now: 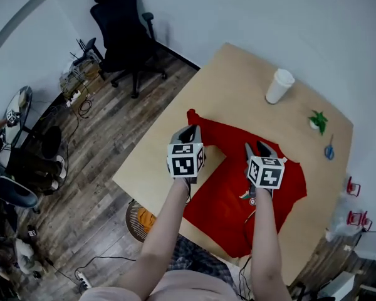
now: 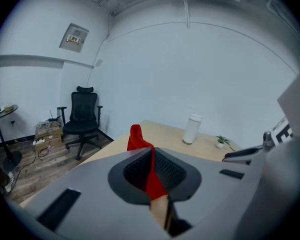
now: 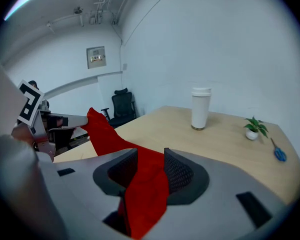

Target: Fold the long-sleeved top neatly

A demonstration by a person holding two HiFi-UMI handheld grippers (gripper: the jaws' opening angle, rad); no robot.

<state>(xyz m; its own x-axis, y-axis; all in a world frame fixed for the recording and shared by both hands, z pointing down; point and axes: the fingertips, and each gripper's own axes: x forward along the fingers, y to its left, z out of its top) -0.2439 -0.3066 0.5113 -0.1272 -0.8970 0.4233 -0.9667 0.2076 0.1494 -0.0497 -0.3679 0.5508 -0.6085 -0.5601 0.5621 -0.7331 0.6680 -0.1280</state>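
A red long-sleeved top [image 1: 229, 193] lies partly folded on the wooden table [image 1: 238, 86], one sleeve end reaching toward the far left [image 1: 191, 115]. Both grippers hold it lifted above the table. My left gripper [image 1: 188, 132] is shut on a thin edge of the red fabric [image 2: 152, 181], which runs between its pads [image 2: 165, 171]. My right gripper [image 1: 258, 148] is shut on a thicker bunch of the same cloth [image 3: 145, 194], which hangs down between its pads [image 3: 177, 174]. In the right gripper view the cloth stretches left toward the other gripper [image 3: 45, 129].
A white cup [image 1: 279, 85] stands at the table's far side, with a small green plant [image 1: 318, 120] and blue scissors [image 1: 329, 150] to its right. A black office chair [image 1: 122, 33] stands on the floor beyond the table's left edge.
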